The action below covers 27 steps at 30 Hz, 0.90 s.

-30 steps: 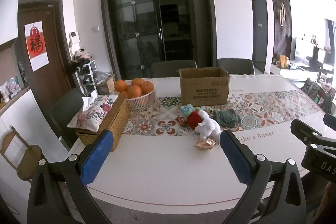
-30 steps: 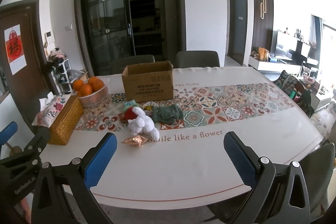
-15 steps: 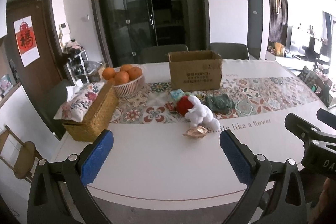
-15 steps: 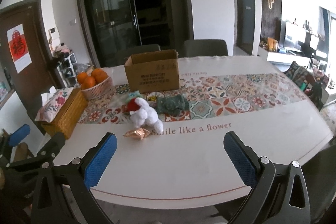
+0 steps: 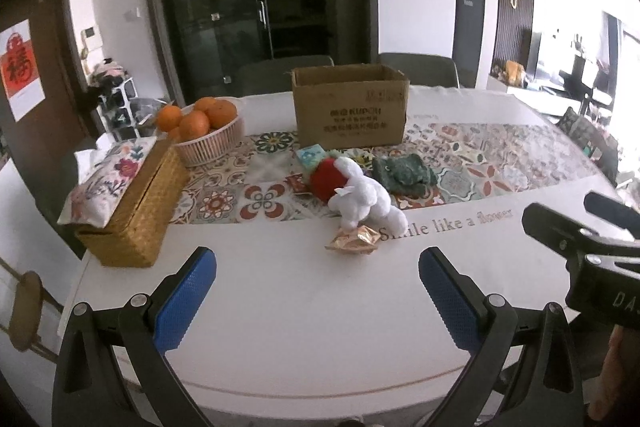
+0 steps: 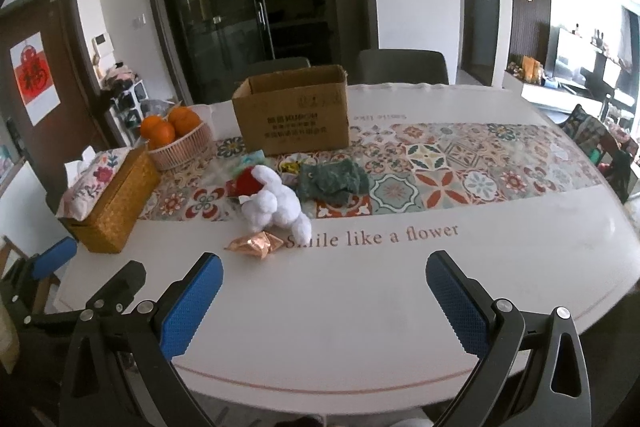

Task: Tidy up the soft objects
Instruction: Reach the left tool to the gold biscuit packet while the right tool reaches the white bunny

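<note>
Both spread, empty grippers, left gripper (image 5: 318, 291) and right gripper (image 6: 324, 293), have neared the white plush (image 5: 362, 201) ahead.

One cardboard box (image 5: 350, 111), one white plush (image 5: 362, 201), four oranges (image 5: 196, 117) (one half hidden), two chairs (image 6: 402, 67).

Daylight from right, windows blown out; table (image 5: 280, 307) evenly lit, soft shadows; fisheye bends edges, dark vignette corners.
</note>
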Available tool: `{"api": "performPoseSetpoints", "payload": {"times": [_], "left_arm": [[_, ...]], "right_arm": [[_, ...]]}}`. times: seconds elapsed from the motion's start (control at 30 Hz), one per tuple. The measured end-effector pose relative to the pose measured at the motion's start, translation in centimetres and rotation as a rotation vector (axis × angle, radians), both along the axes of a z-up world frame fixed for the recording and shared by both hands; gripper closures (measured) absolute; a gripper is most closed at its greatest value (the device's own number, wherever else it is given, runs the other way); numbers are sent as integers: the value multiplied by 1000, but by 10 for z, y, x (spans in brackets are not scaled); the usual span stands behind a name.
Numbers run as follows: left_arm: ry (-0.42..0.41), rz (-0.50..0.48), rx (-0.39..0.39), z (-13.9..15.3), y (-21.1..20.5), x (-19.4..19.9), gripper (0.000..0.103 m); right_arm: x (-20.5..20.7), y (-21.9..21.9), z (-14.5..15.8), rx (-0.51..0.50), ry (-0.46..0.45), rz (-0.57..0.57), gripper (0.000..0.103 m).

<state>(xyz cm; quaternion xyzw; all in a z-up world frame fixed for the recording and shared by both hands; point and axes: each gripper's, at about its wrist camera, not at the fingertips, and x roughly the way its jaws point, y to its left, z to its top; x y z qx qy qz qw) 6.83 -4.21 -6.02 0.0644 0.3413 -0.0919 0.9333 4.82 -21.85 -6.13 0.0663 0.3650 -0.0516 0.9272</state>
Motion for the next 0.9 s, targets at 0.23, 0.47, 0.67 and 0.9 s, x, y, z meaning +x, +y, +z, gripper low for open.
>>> {"api": "performPoseSetpoints", "payload": {"times": [0.23,0.47,0.67,0.9], "left_arm": [[43,-55,15,-19,-4,48,1],[145,-113,-18,-49,-4,85,3],[185,-127,-36,-68,-10,100,3],[236,-93,-42,-90,-22,121,6]], "right_arm": [[54,6,-18,10,47,41,0],[93,9,-41,63,116,96,0],[124,9,-61,70,188,187,2],[158,-2,-86,40,280,273,10]]}}
